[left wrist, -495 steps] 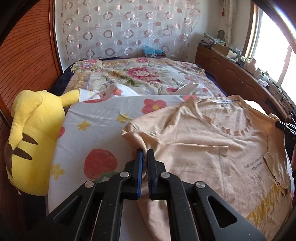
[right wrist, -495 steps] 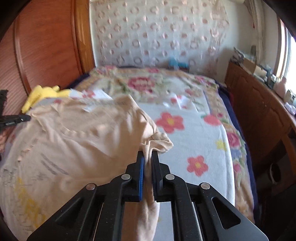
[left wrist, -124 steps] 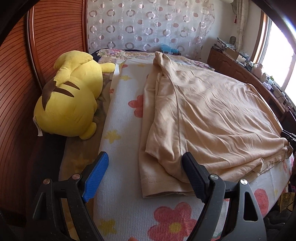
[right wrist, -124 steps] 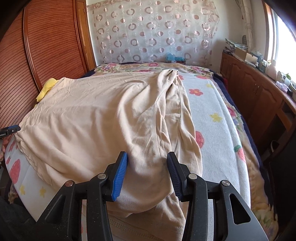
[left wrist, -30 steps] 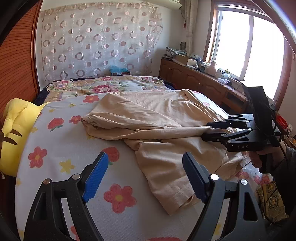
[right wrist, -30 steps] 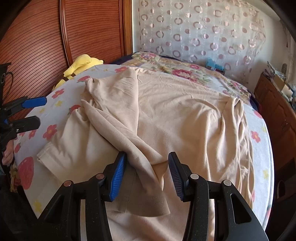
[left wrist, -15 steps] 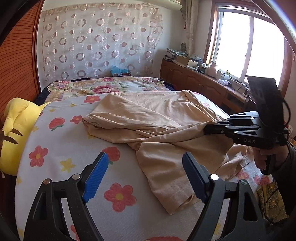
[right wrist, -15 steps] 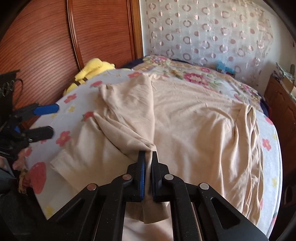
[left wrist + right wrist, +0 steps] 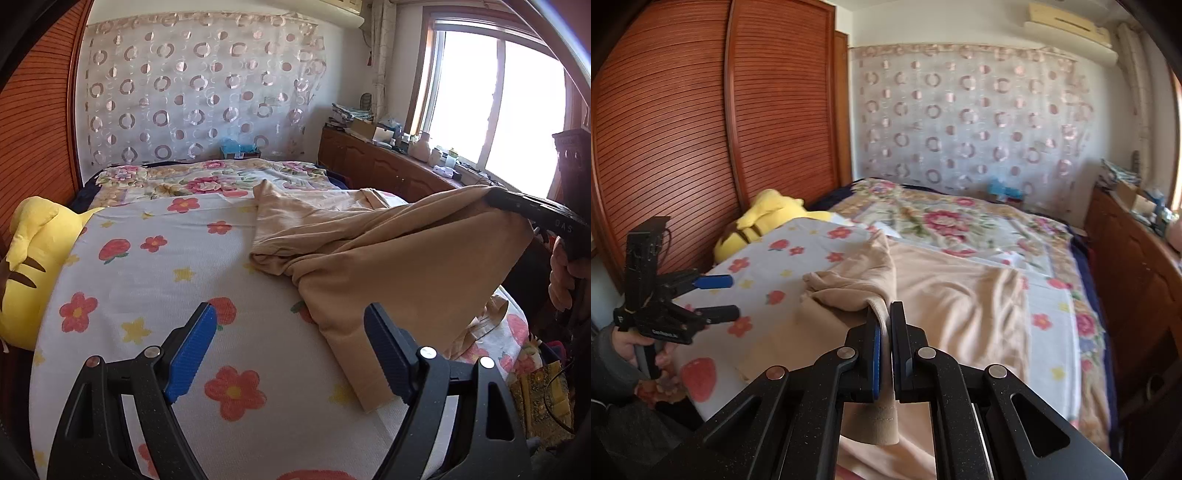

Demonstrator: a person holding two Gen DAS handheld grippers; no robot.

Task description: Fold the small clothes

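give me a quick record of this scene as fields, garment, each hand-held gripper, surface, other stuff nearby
garment: beige shirt, bunched, one edge lifted off the bed
right hand-held gripper: shut on the beige shirt, hem hanging below the jaws
left hand-held gripper: open, nothing between the jaws, over the sheet beside the shirt's low corner
surface: flowered sheet on a bed
nearby: yellow plush toy at the sheet's left edge; wooden louvred doors behind it
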